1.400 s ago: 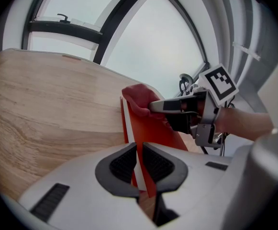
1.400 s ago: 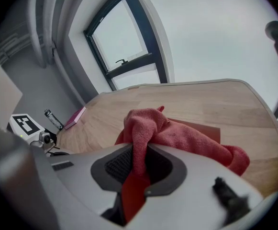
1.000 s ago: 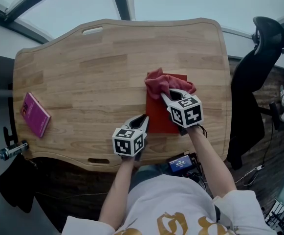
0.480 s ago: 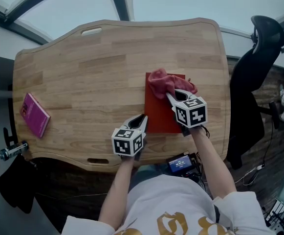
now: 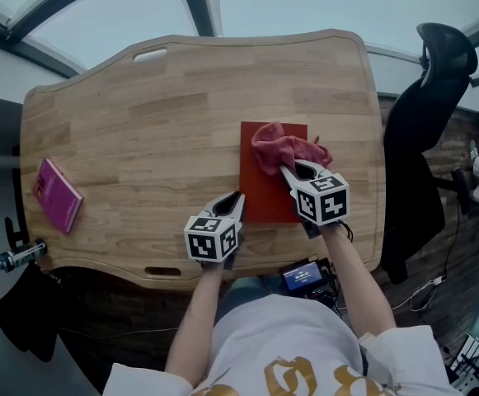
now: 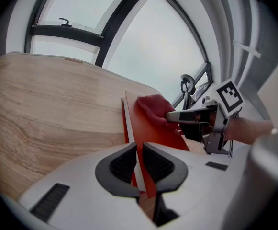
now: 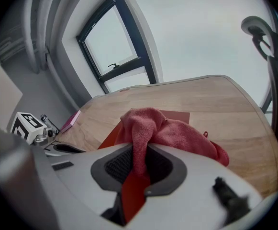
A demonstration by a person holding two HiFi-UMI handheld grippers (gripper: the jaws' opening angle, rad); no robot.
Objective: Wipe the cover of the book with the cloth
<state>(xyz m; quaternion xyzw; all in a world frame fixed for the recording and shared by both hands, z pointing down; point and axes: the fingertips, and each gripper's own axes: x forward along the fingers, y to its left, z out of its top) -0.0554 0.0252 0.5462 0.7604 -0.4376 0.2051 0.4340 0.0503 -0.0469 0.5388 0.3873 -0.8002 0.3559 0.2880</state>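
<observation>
I count 2 grippers, 2 books and 1 cloth. My left gripper [image 6: 139, 163] is clamped on the near left edge of the red book [image 5: 264, 190], which lies on the bench [image 5: 157, 122], right of centre. My right gripper [image 7: 138, 166] pinches the cloth [image 5: 279, 145], bunched on the cover's far half. The magenta book [image 5: 56, 195] lies well apart, by the bench's left edge.

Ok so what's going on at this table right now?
A person is wiping a red book on the wooden table. The left claw is shut on the book's near left edge, steadying it. The right claw grips a red cloth bunched on the cover's far part. A pink book lies apart, far left.
</observation>
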